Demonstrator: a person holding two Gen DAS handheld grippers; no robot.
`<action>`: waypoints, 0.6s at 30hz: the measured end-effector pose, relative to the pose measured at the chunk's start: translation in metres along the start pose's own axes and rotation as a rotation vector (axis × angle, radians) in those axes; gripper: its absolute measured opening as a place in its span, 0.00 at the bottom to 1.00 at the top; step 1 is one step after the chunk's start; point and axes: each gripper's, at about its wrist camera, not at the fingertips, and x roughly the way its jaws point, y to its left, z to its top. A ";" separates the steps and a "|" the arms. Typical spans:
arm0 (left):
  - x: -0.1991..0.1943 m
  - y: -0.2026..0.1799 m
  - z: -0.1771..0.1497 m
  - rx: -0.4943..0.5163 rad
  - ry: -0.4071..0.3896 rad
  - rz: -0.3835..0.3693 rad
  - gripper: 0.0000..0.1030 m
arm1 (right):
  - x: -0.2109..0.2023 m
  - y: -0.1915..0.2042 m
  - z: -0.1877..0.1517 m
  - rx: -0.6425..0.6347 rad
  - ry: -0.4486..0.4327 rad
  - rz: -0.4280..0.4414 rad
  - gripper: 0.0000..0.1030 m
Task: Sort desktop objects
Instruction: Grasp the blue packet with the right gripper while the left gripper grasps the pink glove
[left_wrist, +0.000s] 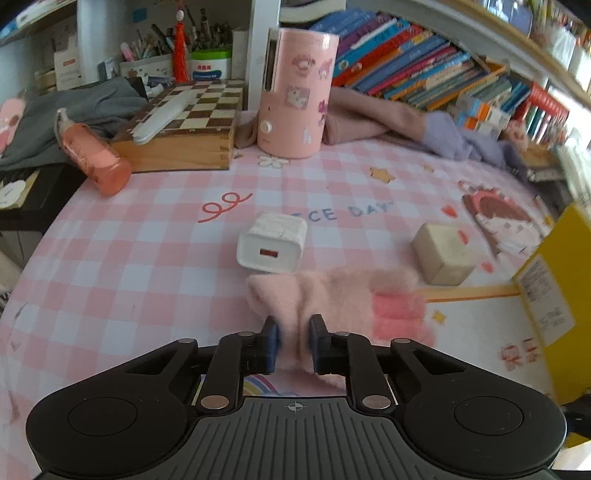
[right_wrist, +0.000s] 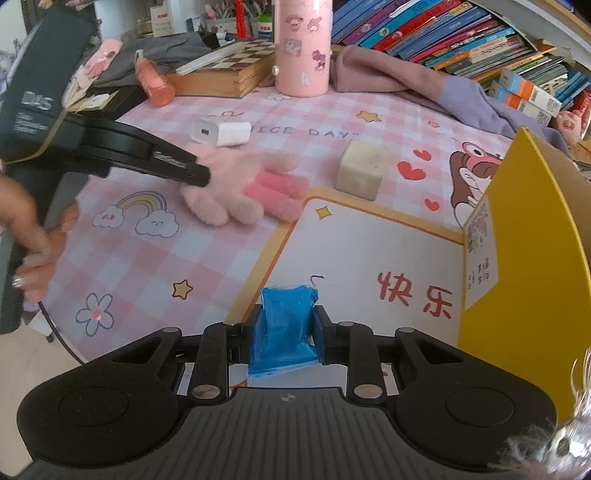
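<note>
Fluffy pink knit glove (left_wrist: 332, 295) on the checked mat of the bench (left_wrist: 110, 258), just in front of the white charger (left_wrist: 273, 243) and near the cream cube (left_wrist: 443, 254) — cuff end pinched between the jaws of the left gripper (left_wrist: 293, 341), fabric bunched up between the pads. Likely very light and limp: no stiffness, bound to droop and dangle from whichever end is lifted, not fragile, not slippery thanks to the fuzzy pile. Cuff looks like the sensible hold, since the gathered knit gives the pads something thick to bite. Long axis running across the left wrist view from the jaws out to the right, darker pink fingers pointing toward the yellow box (left_wrist: 561, 295); in the right wrist view, same glove (right_wrist: 240, 192) lying flat with fingers aimed right, toward the cube. Right gripper (right_wrist: 284, 328) clenched on a crumpled blue packet (right_wrist: 284, 325), also soft and thin by the look of it, held over the white part of the mat close beside the yellow box — probably the sorting bin
</note>
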 end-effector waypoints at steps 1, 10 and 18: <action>-0.007 0.000 -0.001 -0.003 -0.014 -0.010 0.16 | -0.001 0.000 0.000 0.002 -0.004 -0.002 0.24; -0.067 0.007 -0.010 -0.073 -0.122 -0.071 0.16 | -0.020 0.001 0.001 0.030 -0.055 -0.023 0.23; -0.100 0.013 -0.025 -0.109 -0.150 -0.082 0.16 | -0.043 0.008 0.002 0.070 -0.106 -0.017 0.23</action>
